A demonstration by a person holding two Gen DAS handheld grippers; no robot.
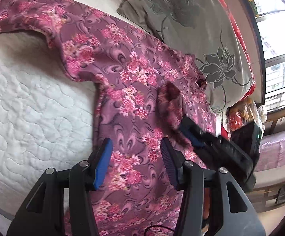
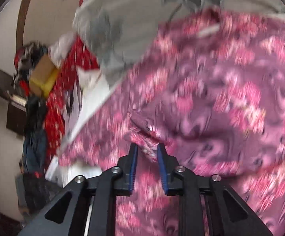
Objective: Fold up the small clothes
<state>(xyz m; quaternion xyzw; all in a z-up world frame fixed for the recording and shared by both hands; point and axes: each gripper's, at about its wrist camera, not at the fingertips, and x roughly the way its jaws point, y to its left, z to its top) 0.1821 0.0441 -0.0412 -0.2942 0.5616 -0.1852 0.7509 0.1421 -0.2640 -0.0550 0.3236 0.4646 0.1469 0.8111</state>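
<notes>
A purple garment with pink flowers (image 1: 126,74) lies spread across a white quilted bed (image 1: 28,106). My left gripper (image 1: 136,149) is open and empty, just above the garment's lower part. My right gripper (image 2: 147,151) is shut on a bunched fold of the garment (image 2: 211,102) and holds it lifted; the right wrist view is blurred by motion. The right gripper also shows in the left wrist view (image 1: 189,135), gripping a fold at the garment's right side.
A grey pillow with a flower pattern (image 1: 193,31) lies beyond the garment. Red patterned cloth (image 2: 67,90), a cardboard box (image 2: 42,74) and dark clothes (image 2: 34,122) are piled beside the bed. A window (image 1: 276,39) is at the right.
</notes>
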